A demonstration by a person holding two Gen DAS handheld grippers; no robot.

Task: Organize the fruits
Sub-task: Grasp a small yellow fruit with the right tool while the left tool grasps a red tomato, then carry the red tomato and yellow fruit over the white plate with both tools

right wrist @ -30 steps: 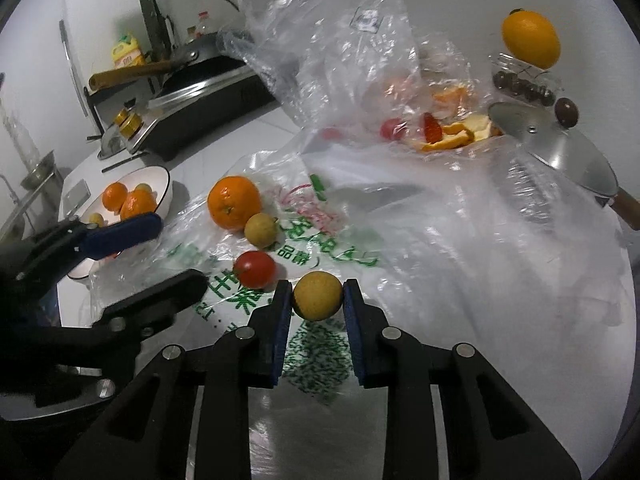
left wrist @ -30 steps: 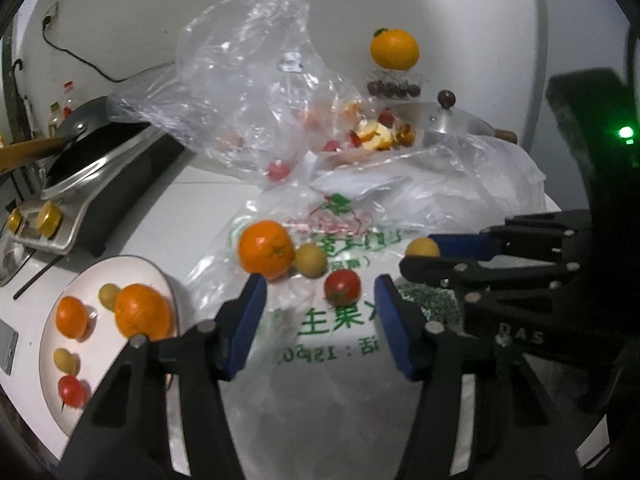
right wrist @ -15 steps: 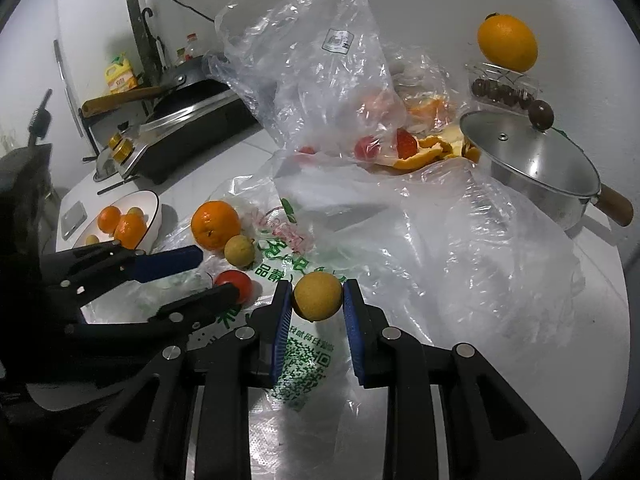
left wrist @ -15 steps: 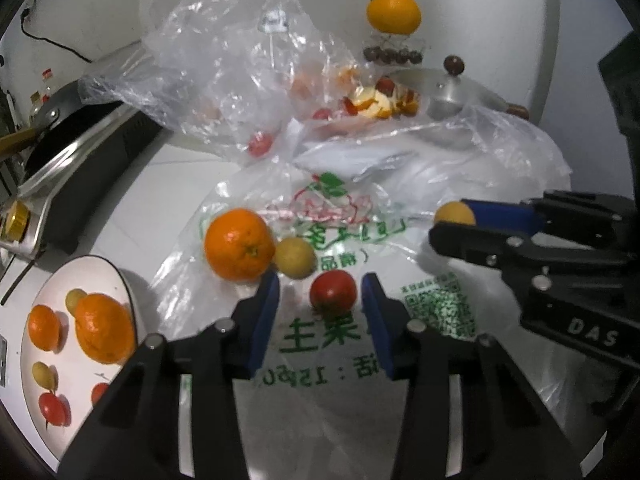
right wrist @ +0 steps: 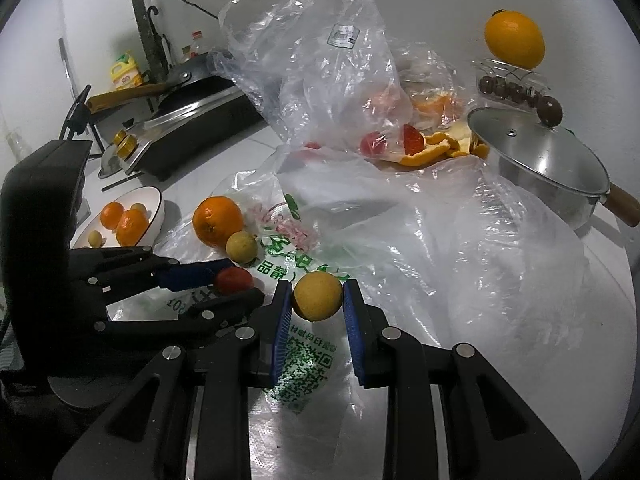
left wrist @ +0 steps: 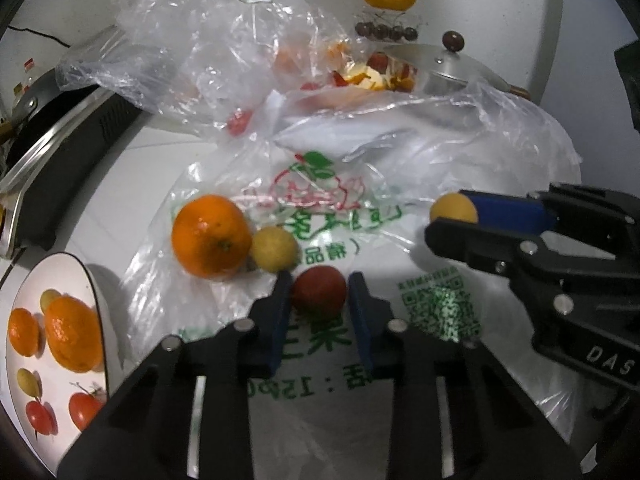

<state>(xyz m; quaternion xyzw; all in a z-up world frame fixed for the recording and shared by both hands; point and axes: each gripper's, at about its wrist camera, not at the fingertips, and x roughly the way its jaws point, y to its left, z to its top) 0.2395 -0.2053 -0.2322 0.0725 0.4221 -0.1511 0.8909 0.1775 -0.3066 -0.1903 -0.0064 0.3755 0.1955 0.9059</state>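
The left gripper [left wrist: 319,300] has come down and its jaws have just clamped on the smooth red tomato [left wrist: 318,292], which lies on the crinkled printed plastic bag [left wrist: 360,208] mid-surface. The right gripper [right wrist: 316,300] stays clamped on a round yellow fruit [right wrist: 317,296]. Both pieces look ready to go to the white plate [left wrist: 94,292] at the surface's left edge.

left tool [left wrist: 319,295] clamped, right tool [right wrist: 317,297] clamped
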